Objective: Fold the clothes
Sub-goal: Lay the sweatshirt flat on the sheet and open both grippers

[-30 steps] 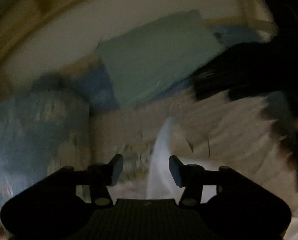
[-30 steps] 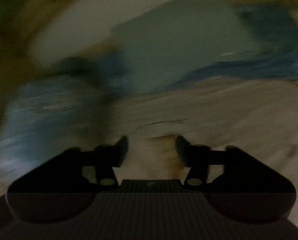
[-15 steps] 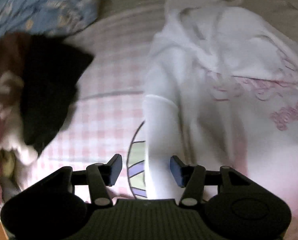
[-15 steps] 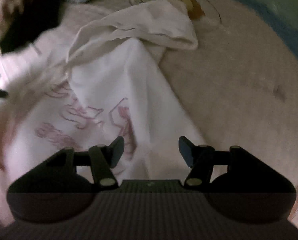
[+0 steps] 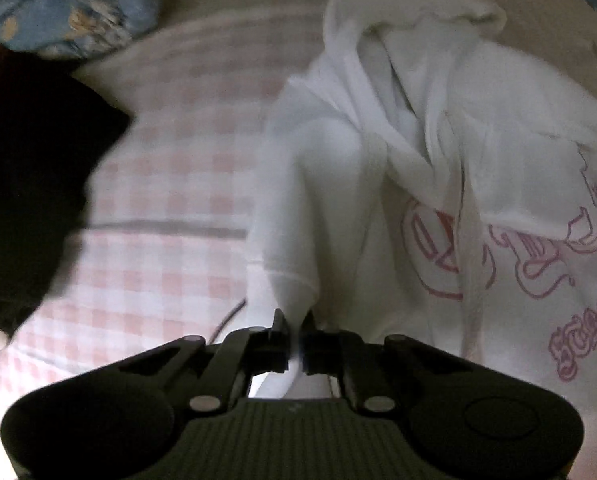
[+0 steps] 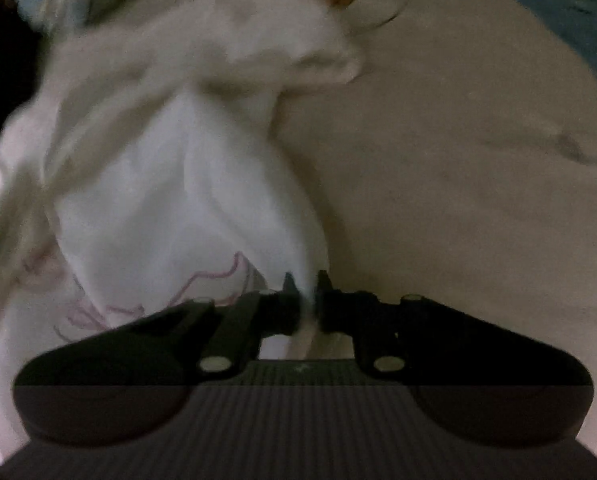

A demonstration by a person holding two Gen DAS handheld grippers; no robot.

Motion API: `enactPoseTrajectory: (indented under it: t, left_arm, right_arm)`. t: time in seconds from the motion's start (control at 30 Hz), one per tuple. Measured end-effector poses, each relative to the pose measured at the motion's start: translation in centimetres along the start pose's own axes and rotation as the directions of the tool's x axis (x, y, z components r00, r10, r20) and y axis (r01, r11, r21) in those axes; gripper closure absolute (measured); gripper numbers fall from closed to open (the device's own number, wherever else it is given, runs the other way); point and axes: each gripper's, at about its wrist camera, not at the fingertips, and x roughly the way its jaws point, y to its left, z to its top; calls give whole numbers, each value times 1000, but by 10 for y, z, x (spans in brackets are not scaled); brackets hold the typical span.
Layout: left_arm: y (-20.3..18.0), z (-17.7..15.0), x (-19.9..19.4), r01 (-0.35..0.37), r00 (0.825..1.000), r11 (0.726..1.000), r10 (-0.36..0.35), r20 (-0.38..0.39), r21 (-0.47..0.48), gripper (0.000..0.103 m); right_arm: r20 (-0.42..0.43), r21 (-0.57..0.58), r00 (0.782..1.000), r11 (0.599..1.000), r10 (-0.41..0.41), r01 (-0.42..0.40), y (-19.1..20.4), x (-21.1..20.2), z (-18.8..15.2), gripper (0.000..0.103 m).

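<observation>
A crumpled white T-shirt with pink lettering lies on a bed. In the left wrist view my left gripper points steeply down, its jaws closing tight on a pinched fold at the shirt's hemmed edge. In the right wrist view the same shirt rises in a blurred heap. There my right gripper is closing its jaws on another fold at the shirt's right border. Cloth shows between both pairs of pads.
A pink checked sheet spreads left of the shirt, with a blue flowered pillow behind it. A dark, blurred cloth shape fills the left side. Beige bedding lies right of the shirt, with a teal blanket beyond.
Both grippers swung down from facing the room to the bed. Half a second ago their jaws stood open over the shirt; now both are closed on folds of it.
</observation>
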Motion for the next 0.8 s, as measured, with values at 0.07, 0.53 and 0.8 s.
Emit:
enactPoseTrajectory:
  t: [0.07, 0.53, 0.8]
  left_arm:
    - [6, 6, -13, -41, 999, 999, 42, 30, -27, 98]
    - [-73, 204, -60, -170, 926, 973, 104, 362, 156, 85]
    - [-48, 78, -44, -60, 943, 939, -58, 329, 338, 59]
  right_arm:
    - [76, 27, 992, 995, -96, 94, -20, -29, 2, 93]
    - [-31, 324, 824, 774, -566, 544, -224, -16, 70, 63]
    - [122, 207, 921, 917, -370, 341, -160, -78, -49, 31]
